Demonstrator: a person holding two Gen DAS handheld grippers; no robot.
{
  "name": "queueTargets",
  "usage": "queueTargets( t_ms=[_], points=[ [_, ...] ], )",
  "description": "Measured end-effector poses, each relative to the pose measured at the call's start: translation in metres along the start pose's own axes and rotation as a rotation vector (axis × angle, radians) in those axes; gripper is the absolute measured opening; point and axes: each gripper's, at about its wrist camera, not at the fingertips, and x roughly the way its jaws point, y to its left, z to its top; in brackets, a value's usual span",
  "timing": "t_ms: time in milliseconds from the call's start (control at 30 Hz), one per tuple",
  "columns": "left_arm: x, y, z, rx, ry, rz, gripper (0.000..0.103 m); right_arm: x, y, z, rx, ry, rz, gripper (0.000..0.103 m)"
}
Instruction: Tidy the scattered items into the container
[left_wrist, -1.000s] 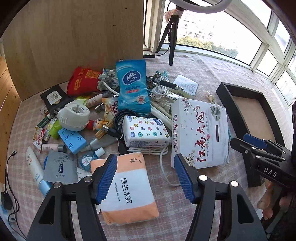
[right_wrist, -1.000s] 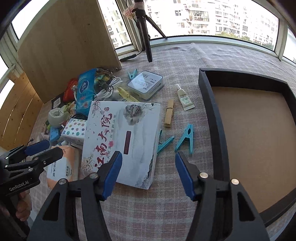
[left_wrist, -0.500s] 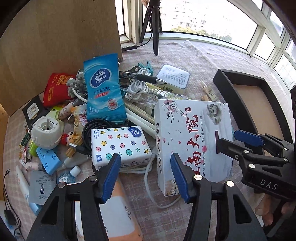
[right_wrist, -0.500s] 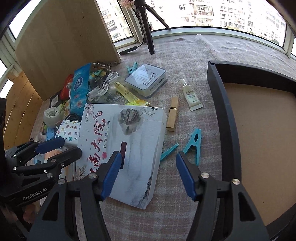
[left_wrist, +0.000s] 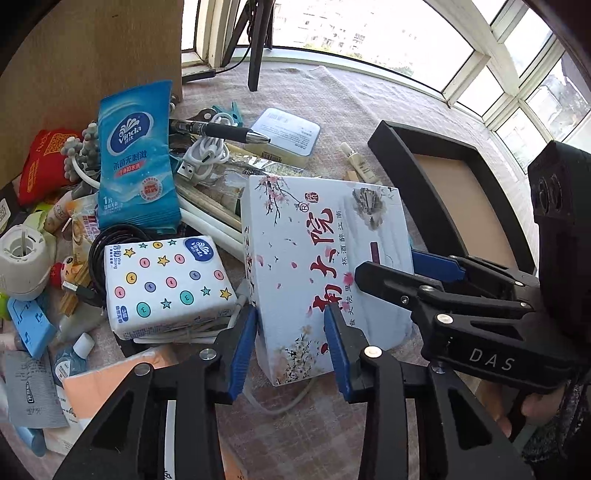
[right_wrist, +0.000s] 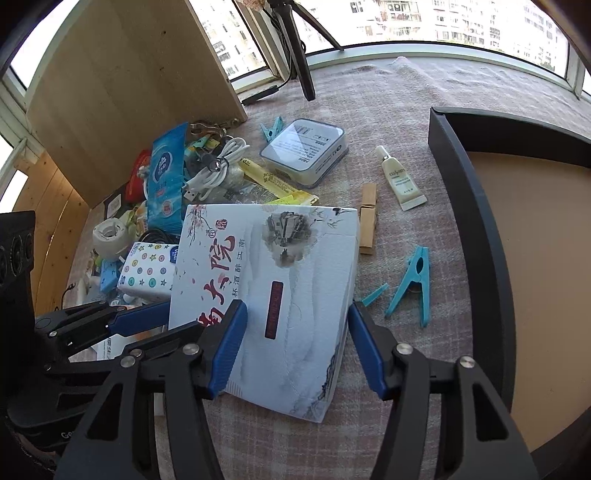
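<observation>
Now both grippers meet at the big white tissue box (left_wrist: 325, 258) (right_wrist: 266, 291), which lies flat on the checked cloth (right_wrist: 388, 92) in the middle of the scene. In the left wrist view, the left gripper (left_wrist: 290, 349) straddles the box's near left corner, one blue pad on its left side, the other over its printed top; the jaws stand fairly narrow, though I cannot tell whether they press the cardboard. In the right wrist view, the right gripper (right_wrist: 295, 345) spans the box's near right part, jaws wide, its left pad over the top face and its right pad at the right edge. Left of the box sits a spotted tissue pack (left_wrist: 166, 282), touching or nearly so, with a blue Vinda wipes pack (left_wrist: 136, 158) farther back among cables and small clutter. Beyond the box lies a pale tin (right_wrist: 304, 149). To the right, between box and tray, lie a wooden peg (right_wrist: 369, 218), a cream tube (right_wrist: 399, 177) and a teal clip (right_wrist: 412, 286). At far right stands the black tray (right_wrist: 476, 206) with its brown floor; no items show inside it.
</observation>
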Motion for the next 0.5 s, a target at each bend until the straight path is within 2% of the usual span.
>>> queueTargets(
  t_ms=[100, 200, 300, 400, 433, 467, 500],
  points=[
    [0.0, 0.0, 0.004, 0.032, 0.012, -0.004, 0.034, -0.003, 0.006, 0.002, -0.025, -0.004, -0.035, 0.056],
    [-0.003, -0.007, 0.006, 0.096, 0.013, 0.035, 0.029, -0.007, 0.014, 0.006, -0.065, -0.013, -0.078, 0.056],
    [-0.004, -0.013, 0.007, 0.156, 0.012, 0.049, 0.031, -0.014, 0.023, 0.015, -0.12, -0.029, -0.115, 0.056],
    [0.001, -0.014, 0.003, 0.173, 0.015, 0.048, 0.032, -0.012, 0.026, 0.021, -0.201, -0.003, -0.144, 0.056],
    [0.0, -0.013, 0.001, 0.171, 0.01, 0.038, 0.032, -0.013, 0.023, 0.022, -0.196, 0.007, -0.135, 0.051],
    [-0.003, -0.01, -0.001, 0.159, 0.011, 0.021, 0.028, -0.017, 0.017, 0.022, -0.178, 0.013, -0.125, 0.047],
    [-0.008, -0.006, -0.003, 0.142, 0.011, 0.007, 0.025, -0.024, 0.012, 0.022, -0.161, 0.006, -0.12, 0.047]
  ],
)
